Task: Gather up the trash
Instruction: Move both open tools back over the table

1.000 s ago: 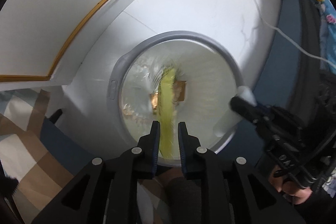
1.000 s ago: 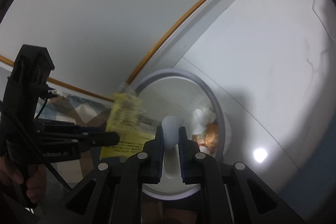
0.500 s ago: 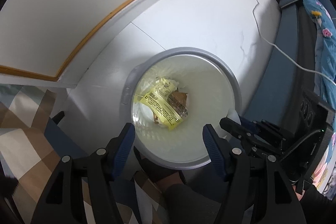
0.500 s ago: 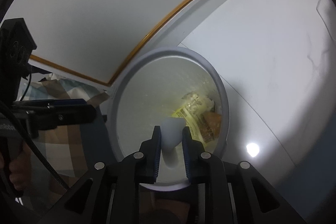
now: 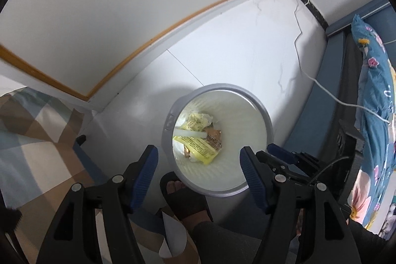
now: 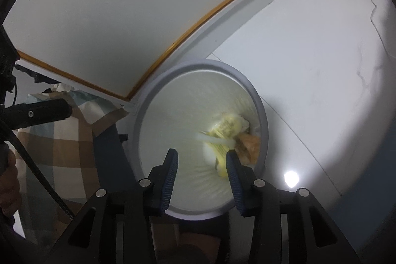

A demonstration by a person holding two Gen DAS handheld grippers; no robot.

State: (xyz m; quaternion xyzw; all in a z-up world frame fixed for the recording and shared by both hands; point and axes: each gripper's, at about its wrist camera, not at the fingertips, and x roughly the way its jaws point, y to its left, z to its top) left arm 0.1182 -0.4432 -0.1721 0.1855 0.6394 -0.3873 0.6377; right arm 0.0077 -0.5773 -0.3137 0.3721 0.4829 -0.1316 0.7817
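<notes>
A round trash bin [image 5: 222, 87] with a grey rim and white inside stands on the white floor. In it lie a yellow wrapper [image 5: 198, 145], an orange-brown wrapper [image 5: 214, 137] and a white piece [image 5: 190, 133]. My left gripper [image 5: 198, 151] hangs high above the bin, open and empty. Over the bin [image 6: 198, 63], the jaws of my right gripper [image 6: 202, 154] are opening with nothing between them. Below them, the white piece [image 6: 215, 140] shows blurred on the yellow wrapper [image 6: 225, 128]. The right gripper's blue tips [image 5: 279, 152] show at the bin's right side.
A foot in a black slipper [image 5: 183, 192] stands against the bin's near side. Checked bedding [image 5: 32, 140] lies to the left, and a wall with wood trim [image 5: 148, 41] runs behind. A white cable [image 5: 299, 41] and floral cloth [image 5: 373, 90] are at the right.
My left gripper opened, let the yellow wrapper fall into the bin, and rose. My right gripper opened and the white piece dropped into the bin.
</notes>
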